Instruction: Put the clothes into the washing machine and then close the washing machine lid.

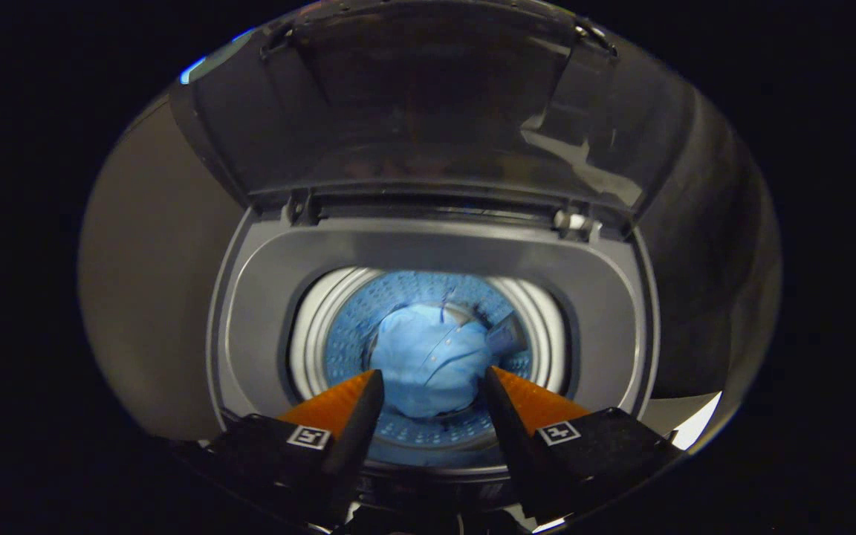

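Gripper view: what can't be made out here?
- Washing machine front wall and controls: cut off below, behind the tongs, which stand open above the drum.
- Blue shirt in the drum: near edge hidden by the tong tips; any other clothes under it can't be told.
- Raised lid: dark and reflective, handle not discernible.
- Surroundings beyond the machine: too dark.

Laundry spot: top-loading washing machine [428,253]
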The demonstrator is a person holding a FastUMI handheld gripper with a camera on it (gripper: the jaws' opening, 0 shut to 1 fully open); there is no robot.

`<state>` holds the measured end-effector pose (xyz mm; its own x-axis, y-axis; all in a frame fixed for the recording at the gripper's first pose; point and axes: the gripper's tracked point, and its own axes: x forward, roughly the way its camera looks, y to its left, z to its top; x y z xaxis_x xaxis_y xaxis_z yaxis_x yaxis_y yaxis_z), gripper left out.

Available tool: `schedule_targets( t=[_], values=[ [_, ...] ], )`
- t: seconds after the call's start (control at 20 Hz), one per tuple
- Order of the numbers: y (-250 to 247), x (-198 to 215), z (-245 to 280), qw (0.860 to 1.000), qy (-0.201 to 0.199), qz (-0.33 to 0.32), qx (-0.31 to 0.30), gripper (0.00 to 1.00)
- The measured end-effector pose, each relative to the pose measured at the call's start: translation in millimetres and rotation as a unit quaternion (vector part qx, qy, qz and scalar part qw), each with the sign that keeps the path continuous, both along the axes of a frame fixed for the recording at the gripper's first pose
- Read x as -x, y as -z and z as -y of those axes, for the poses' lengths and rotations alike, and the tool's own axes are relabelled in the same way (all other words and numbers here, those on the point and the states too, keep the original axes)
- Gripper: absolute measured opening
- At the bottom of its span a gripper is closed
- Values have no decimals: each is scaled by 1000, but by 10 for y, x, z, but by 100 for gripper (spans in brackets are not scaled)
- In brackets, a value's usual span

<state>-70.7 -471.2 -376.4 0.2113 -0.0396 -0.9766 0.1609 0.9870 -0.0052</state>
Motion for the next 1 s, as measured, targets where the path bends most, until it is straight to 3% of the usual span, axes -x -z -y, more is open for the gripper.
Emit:
schedule_targets(
  t=[0.15, 0.3, 0.5, 0.7, 0.9, 0.95, 1.0],
  values=[
    [-114, -143, 11, 999, -4, 35, 5, 82],
    [-416, -364, 55, 997, 6, 78, 16, 100],
    [-1110, -818, 129, 984, 41, 174, 15, 100],
    [-2052, -1517, 101, 950, 26, 311, 10, 100],
    [-2826, -2465, 191, 890, 13, 454, 50, 100],
    [-2905, -2682, 199, 881, 1, 469, 58, 99],
    [-2845, -2780, 208, 883, -4, 464, 68, 99]
  ],
)
